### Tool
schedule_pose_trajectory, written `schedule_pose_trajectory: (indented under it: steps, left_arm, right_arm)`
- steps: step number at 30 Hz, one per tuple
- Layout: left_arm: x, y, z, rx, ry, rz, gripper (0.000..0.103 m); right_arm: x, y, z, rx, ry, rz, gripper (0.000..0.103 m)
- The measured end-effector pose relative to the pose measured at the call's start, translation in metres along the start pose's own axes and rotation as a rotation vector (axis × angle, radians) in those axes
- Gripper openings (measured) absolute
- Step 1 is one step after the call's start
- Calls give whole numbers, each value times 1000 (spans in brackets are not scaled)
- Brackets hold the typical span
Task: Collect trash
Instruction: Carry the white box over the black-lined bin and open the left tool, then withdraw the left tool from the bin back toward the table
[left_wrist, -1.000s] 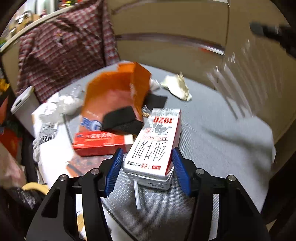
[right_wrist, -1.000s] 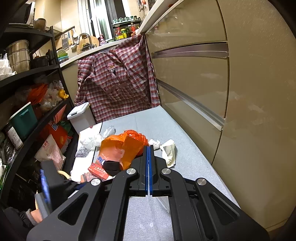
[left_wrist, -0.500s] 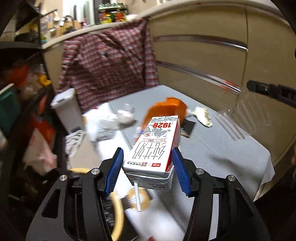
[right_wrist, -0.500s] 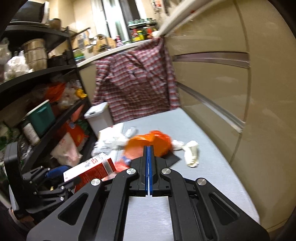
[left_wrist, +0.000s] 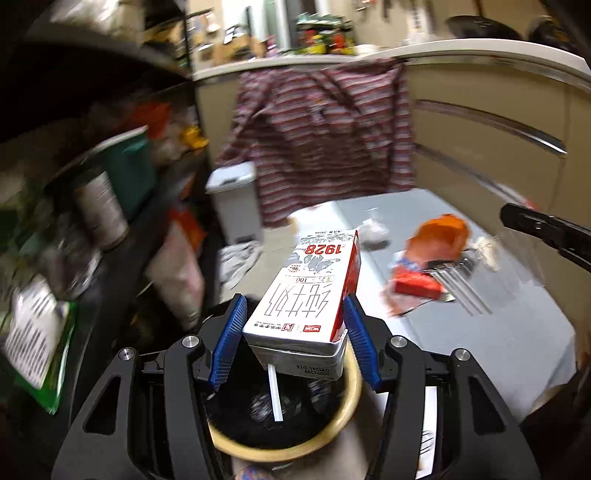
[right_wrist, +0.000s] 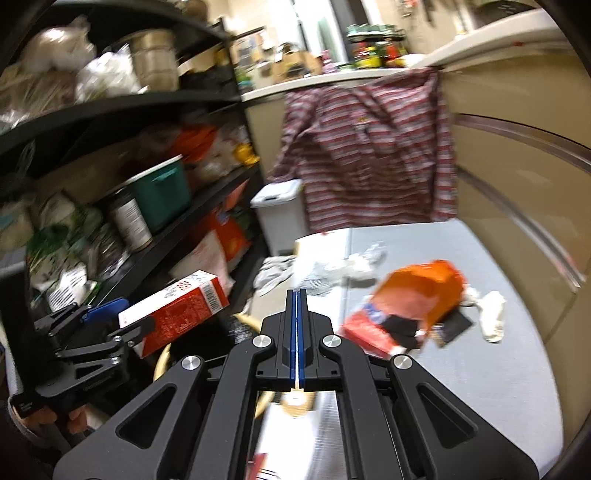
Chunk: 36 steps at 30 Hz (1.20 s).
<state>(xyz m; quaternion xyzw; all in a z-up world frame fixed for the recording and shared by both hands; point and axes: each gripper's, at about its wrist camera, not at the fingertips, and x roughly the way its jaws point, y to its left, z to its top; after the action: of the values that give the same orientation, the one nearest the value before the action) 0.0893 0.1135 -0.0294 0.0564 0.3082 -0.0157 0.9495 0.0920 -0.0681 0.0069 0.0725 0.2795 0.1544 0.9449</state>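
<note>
A white and red milk carton (left_wrist: 317, 258) with a straw sticking out below sits clamped between the blue pads of my left gripper (left_wrist: 294, 301). It hangs over a bin with a tan rim (left_wrist: 343, 417) and a black liner. The right wrist view shows the same carton (right_wrist: 181, 306) in the left gripper (right_wrist: 125, 317), low on the left. My right gripper (right_wrist: 297, 295) is shut, and a clear ribbed plastic piece (left_wrist: 465, 295) hangs from its tip (left_wrist: 517, 218). An orange bag (right_wrist: 424, 291), a red box (right_wrist: 365, 332) and a crumpled tissue (right_wrist: 493, 310) lie on the grey table (right_wrist: 480, 369).
Black shelves (right_wrist: 166, 240) packed with tins, tubs and bags fill the left side. A white lidded bin (right_wrist: 280, 214) stands beyond the table, under a hanging plaid shirt (right_wrist: 369, 147). Beige cabinet drawers run along the right. White crumpled wrappers (right_wrist: 343, 269) lie at the table's far left.
The left gripper has lifted the carton off the table and swung it left, over the tan-rimmed bin. The right gripper has swung left too, still shut, with the plastic trailing.
</note>
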Motion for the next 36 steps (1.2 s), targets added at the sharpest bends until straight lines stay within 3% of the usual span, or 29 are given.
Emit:
schedule_pose_trajectory:
  steps: [9,21,22,24,25,27,36]
  left_arm:
    - [26,62,-26,-132,86,109,54]
    - [51,84,-40,-150,138,175,55]
    - [54,84,-40,-145,142,180,55]
    - [57,81,-39,-136,144,195,70]
    - [56,80,-39,-134,135,217,87]
    - [53,78,-37,-125,102,238,91]
    - [50,72,-31,-110,118,247,94]
  right_arm:
    - [61,70,-9,-29,86,102,1]
    - [124,110,-33,-27,198,166,1]
    - [127,110,-34,-24,203,171,5]
    - [130,109,-35,-11,213,175,8]
    - [131,108,-36,-5,218,177,23]
    - [130,102,-36,22,214,161,48]
    - [113,92,-34,16,178,107,59]
